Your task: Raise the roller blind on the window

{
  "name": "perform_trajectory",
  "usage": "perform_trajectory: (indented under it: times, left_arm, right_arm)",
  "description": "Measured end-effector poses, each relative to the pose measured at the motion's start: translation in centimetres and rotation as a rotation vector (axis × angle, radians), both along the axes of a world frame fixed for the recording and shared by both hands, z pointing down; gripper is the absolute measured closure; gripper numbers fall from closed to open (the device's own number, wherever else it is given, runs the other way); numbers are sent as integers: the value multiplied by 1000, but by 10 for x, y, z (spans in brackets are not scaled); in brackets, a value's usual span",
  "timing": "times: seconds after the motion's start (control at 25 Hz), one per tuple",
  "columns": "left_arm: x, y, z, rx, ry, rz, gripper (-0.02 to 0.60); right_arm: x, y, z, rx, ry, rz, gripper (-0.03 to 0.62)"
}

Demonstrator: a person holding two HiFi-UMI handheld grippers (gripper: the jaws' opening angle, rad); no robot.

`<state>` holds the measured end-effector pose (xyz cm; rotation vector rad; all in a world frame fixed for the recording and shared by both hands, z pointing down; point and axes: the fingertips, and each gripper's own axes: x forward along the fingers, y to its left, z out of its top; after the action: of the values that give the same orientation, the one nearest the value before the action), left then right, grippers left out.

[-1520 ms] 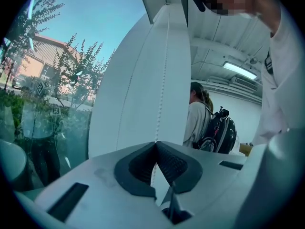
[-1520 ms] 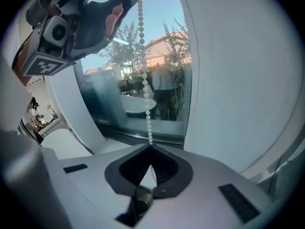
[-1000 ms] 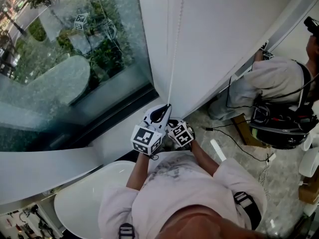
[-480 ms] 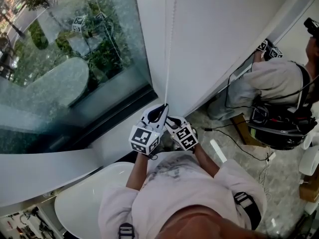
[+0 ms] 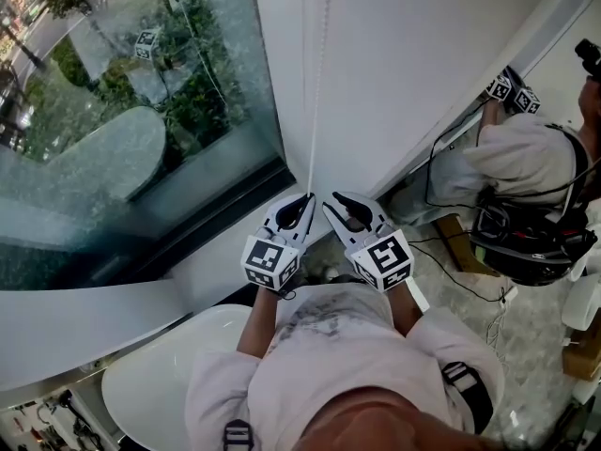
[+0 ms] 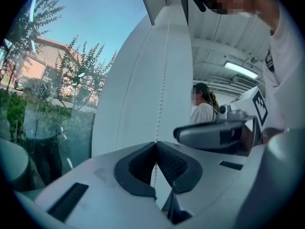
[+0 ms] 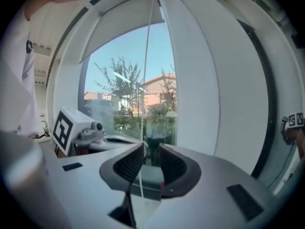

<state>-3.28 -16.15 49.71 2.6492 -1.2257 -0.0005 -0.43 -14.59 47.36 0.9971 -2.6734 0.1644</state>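
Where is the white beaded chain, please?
Head view: the white beaded chain hangs along the white pillar right of the glass window, pinched in the left claw.

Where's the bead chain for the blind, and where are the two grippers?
bead chain (image 5: 318, 92), head view, its middle stretch.
left gripper (image 6: 155, 143), left gripper view, where its jaws pinch the bead chain.
right gripper (image 7: 151, 147), right gripper view, gap between its open jaws.

We list roller blind (image 7: 121, 20): white fabric, partly raised, lower edge high on window (image 5: 122, 111); glass beneath uncovered, trees and buildings beyond. We list bead chain (image 5: 316, 83): white, thin, hanging straight along white frame right of glass, pinched in closed left gripper (image 5: 307, 200).
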Motion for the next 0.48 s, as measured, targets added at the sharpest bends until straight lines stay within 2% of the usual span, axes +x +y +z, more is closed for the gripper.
perform_trajectory:
  times: [0.2,0.48]
  left_arm:
    - [1,-1,2,4,-5,3,572]
    - [5,-1,1,16,-9,6,572]
  right_arm:
    - [-13,-1,-71,147,-80,-46,442]
    - [-32,-8,-144,278,-151,-97,442]
